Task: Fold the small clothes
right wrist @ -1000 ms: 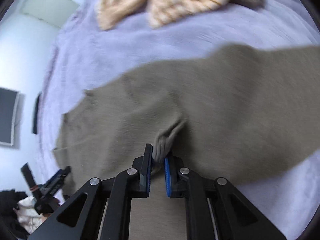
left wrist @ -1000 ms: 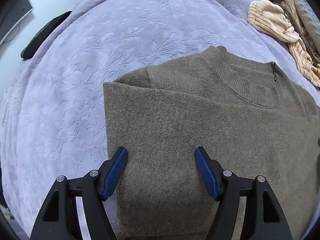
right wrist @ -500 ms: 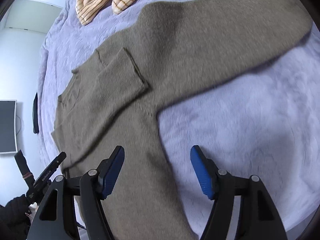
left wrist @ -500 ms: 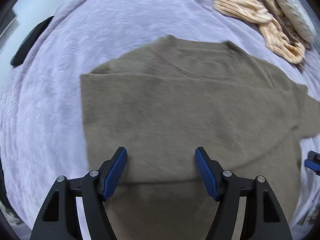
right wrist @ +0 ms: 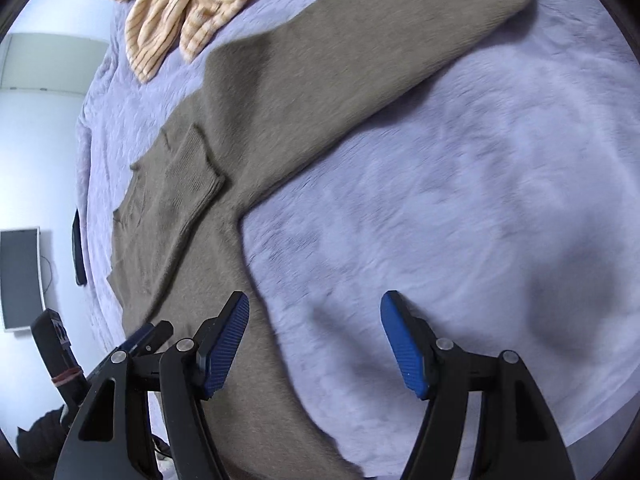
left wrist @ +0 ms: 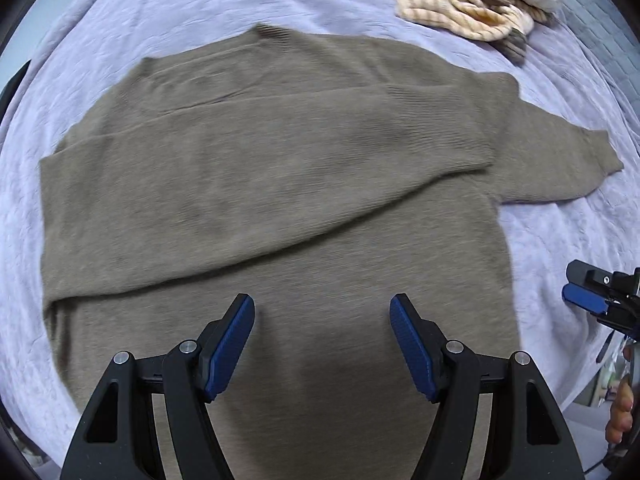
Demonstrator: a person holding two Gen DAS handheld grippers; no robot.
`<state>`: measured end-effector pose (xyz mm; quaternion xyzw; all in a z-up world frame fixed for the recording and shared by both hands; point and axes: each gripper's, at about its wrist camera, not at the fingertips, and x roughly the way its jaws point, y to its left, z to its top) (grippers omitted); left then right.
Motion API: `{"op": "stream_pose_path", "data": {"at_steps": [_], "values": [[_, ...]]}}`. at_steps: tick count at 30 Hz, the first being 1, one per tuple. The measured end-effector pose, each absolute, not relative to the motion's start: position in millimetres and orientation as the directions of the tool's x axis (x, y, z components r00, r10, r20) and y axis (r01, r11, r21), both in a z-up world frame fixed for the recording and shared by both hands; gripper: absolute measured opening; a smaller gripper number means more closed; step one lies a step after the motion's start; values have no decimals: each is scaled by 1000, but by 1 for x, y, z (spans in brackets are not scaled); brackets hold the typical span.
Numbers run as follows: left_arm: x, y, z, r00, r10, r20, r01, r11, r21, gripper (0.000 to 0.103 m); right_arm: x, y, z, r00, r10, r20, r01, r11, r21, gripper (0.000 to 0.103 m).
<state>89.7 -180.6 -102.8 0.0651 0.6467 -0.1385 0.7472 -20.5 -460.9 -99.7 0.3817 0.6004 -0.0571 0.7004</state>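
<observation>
An olive-brown knit sweater (left wrist: 280, 184) lies flat on a lilac blanket (left wrist: 120, 12), one sleeve folded across its chest and the other stretched out to the right. My left gripper (left wrist: 322, 312) hovers open above the sweater's lower body, nothing between its blue pads. In the right wrist view the sweater (right wrist: 248, 112) runs from the lower left to the top right. My right gripper (right wrist: 314, 308) stands open above the sweater's side edge and the bare blanket (right wrist: 460, 200), holding nothing. It also shows at the right edge of the left wrist view, right gripper (left wrist: 600, 300).
A heap of cream and orange striped clothes (left wrist: 452, 4) lies at the far side of the blanket, striped clothes (right wrist: 180, 12) too. A dark monitor (right wrist: 20, 276) hangs on the white wall at left. A black flat object (right wrist: 78, 252) lies by the blanket's edge.
My right gripper let go of the sweater fabric it pinched and moved off toward the blanket at the sweater's side. My left gripper slid along the sweater toward its lower body, staying open.
</observation>
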Motion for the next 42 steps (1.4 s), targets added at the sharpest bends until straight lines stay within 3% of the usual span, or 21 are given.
{"op": "stream_pose_path", "data": {"at_steps": [16, 21, 23, 24, 25, 33, 38, 42], "values": [[125, -283, -115, 153, -135, -979, 331, 941, -78, 71, 10, -618, -106, 510, 170, -843, 690, 505, 519, 72], [134, -301, -118, 169, -133, -977, 327, 942, -72, 71, 22, -644, -121, 568, 169, -805, 710, 395, 583, 72], [139, -307, -115, 200, -131, -971, 324, 944, -60, 71, 26, -652, -122, 610, 191, -769, 690, 349, 634, 57], [141, -308, -114, 216, -126, -968, 321, 946, -51, 71, 28, -655, -121, 628, 205, -750, 674, 338, 657, 33], [144, -310, -113, 236, -117, -965, 316, 948, -38, 71, 32, -657, -117, 656, 233, -718, 641, 331, 693, 22], [169, -347, -135, 229, -112, -967, 348, 937, -26, 71, 47, -641, -59, 756, 351, -553, 422, 384, 821, 17], [163, -374, -150, 257, -48, -965, 456, 887, 78, 71, 56, -615, -37, 765, 402, -504, 353, 393, 849, 17], [164, -345, -132, 222, -138, -965, 437, 899, -29, 71, 68, -584, -16, 744, 438, -504, 305, 449, 840, 17]]}}
